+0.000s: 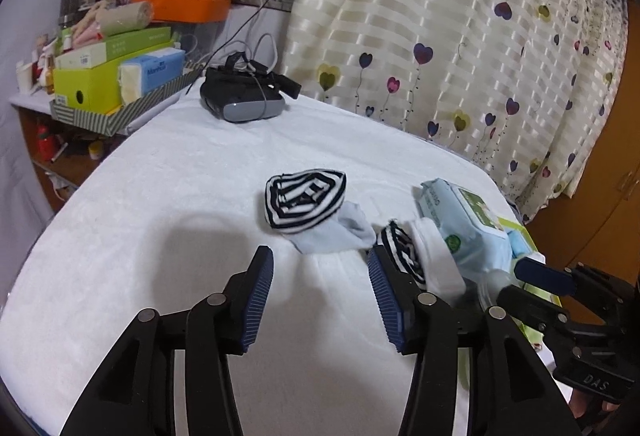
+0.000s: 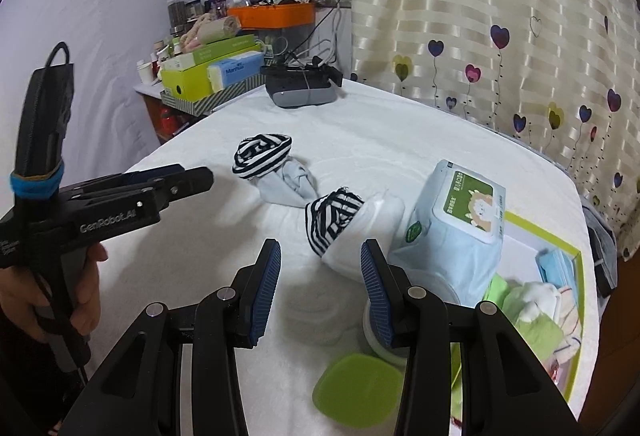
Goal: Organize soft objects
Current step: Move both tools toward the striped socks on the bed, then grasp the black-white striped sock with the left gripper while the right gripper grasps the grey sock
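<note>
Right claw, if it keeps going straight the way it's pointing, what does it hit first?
Probably the nearer striped sock, lying just ahead between the open right claw fingers; depth is hard to judge.

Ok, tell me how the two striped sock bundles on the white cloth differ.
The far sock bundle trails a pale blue foot, while the near sock bundle has a white one. The far bundle lies alone on the white cloth; the near bundle sits against the wipes pack. The far bundle's striped cuff looks rounder, the near one's longer. Both have black-and-white striped cuffs, and neither is gripped.
</note>
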`<action>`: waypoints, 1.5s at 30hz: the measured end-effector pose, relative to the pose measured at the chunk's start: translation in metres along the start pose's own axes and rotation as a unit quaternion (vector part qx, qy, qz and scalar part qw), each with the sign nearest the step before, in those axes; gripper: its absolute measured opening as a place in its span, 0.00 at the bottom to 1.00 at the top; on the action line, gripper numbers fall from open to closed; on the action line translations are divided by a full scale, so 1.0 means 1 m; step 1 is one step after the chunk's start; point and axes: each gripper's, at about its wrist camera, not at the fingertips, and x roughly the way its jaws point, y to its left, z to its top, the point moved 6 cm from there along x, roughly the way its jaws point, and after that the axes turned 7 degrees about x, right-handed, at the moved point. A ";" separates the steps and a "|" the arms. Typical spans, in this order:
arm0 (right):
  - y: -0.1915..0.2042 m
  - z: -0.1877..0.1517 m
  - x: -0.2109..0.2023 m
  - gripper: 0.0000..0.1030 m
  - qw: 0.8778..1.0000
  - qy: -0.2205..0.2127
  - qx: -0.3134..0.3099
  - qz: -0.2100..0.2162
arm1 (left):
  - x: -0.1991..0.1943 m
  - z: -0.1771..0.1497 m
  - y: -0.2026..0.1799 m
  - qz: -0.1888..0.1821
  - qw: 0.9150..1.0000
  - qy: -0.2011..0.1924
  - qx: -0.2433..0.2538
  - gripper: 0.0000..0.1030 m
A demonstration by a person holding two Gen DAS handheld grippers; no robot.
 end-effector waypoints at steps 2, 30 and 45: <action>0.001 0.002 0.002 0.42 1.000 0.000 -0.003 0.001 | 0.009 0.006 0.002 -0.001 1.000 0.001 0.001 0.53; -0.003 0.024 0.026 0.42 1.000 0.013 -0.023 0.015 | 0.085 0.021 0.021 -0.005 0.999 0.050 -0.014 0.13; 0.043 0.042 0.090 0.42 0.987 0.088 -0.116 0.069 | 0.016 -0.010 0.034 -0.019 0.999 0.027 -0.032 0.13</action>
